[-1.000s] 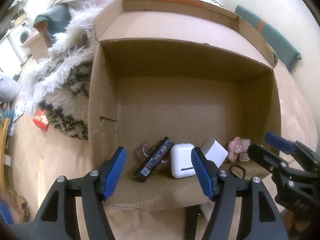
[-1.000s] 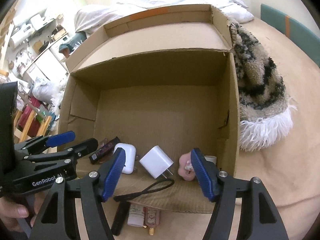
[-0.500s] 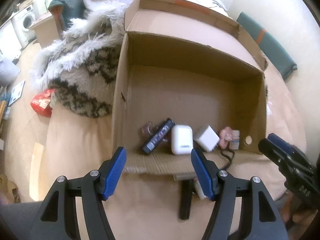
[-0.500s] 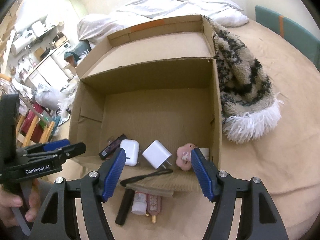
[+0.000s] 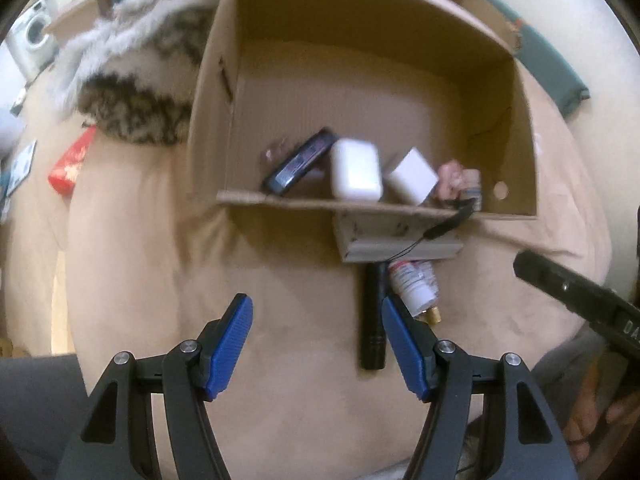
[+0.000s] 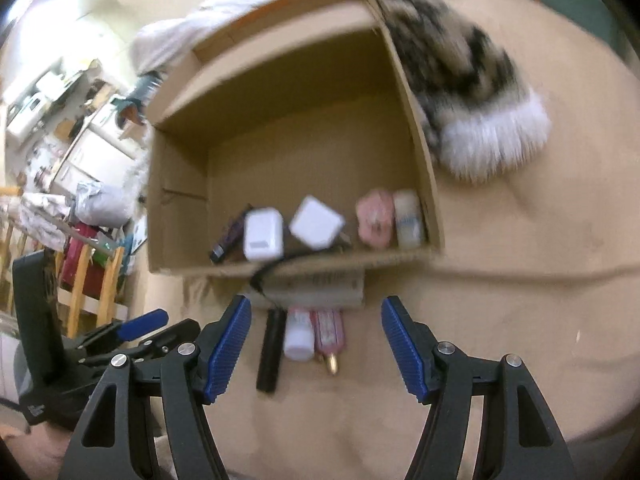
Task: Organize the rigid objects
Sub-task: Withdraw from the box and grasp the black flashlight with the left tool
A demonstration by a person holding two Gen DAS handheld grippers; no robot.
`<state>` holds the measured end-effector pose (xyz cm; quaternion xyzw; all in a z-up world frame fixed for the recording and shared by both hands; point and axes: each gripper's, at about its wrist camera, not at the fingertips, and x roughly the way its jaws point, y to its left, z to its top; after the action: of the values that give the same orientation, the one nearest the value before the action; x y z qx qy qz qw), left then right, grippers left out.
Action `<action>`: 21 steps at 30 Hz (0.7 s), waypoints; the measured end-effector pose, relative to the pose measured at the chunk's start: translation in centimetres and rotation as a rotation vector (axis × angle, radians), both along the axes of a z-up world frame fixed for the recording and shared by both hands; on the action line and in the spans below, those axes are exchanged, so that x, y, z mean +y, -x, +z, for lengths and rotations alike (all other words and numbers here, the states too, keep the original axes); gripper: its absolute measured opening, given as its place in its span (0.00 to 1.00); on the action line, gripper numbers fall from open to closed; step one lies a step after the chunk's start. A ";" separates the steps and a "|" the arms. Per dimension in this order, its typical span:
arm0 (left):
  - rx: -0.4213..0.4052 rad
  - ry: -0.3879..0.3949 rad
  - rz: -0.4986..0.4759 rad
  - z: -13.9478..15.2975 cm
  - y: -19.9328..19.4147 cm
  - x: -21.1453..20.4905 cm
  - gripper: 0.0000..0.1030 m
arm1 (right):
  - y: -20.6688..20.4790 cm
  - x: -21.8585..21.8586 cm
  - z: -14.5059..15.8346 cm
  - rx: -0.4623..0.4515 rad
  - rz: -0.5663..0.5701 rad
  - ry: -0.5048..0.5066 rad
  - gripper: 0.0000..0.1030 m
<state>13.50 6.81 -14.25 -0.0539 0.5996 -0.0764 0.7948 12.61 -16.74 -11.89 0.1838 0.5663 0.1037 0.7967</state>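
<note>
An open cardboard box (image 5: 208, 128) (image 6: 176, 216) sits on the tan bedcover. Inside along its near wall lie a black device (image 5: 300, 160) (image 6: 228, 236), a white earbud case (image 5: 355, 170) (image 6: 263, 234), a white charger cube (image 5: 412, 176) (image 6: 317, 222), a pink item (image 6: 375, 216) (image 5: 450, 174) and a small white bottle (image 6: 408, 218). In front of the box lie a black cylinder (image 5: 373, 316) (image 6: 270, 352), a white bottle (image 5: 414, 284) (image 6: 299, 334) and a pink tube (image 6: 330, 332). My left gripper (image 5: 316, 344) and right gripper (image 6: 316, 344) are both open, empty, back from the box.
A furry black-and-white blanket (image 5: 136, 80) (image 6: 472, 92) lies beside the box. A red packet (image 5: 70, 164) lies at the left. A black cord (image 5: 448, 228) (image 6: 272, 268) hangs over the box's front flap. A teal cushion (image 5: 552, 68) is at the far right.
Both grippers have pulled back and up from the box, which now looks farther away. The objects in front of the box have come into full view. Both stay open.
</note>
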 end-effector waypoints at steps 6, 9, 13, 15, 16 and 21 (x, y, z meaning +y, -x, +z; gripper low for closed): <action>0.036 0.017 0.044 -1.5 -0.5 0.4 0.62 | -0.1 -1.5 -3.7 0.163 -0.081 -0.071 0.69; 0.003 0.003 0.071 -1.5 -0.6 0.7 0.61 | -0.2 -3.0 -5.1 0.211 -0.150 -0.146 0.69; 0.031 0.045 0.059 -2.0 -0.8 0.3 0.61 | -0.2 -4.2 -5.9 0.230 -0.212 -0.179 0.69; 0.045 0.054 0.033 -2.4 -0.8 -0.5 0.61 | -0.4 -4.1 -5.9 0.225 -0.211 -0.176 0.69; 0.054 0.054 0.012 -2.7 -0.9 -1.2 0.61 | -0.5 -4.0 -5.9 0.224 -0.208 -0.179 0.69; 0.136 0.034 -0.121 -5.5 -1.1 -5.0 0.39 | -1.1 -3.2 -5.8 0.219 -0.186 -0.170 0.69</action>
<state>14.57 1.80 -19.75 -0.0360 0.6531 -0.1305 0.7451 13.66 -19.98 -17.65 0.3122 0.6195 0.0564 0.7180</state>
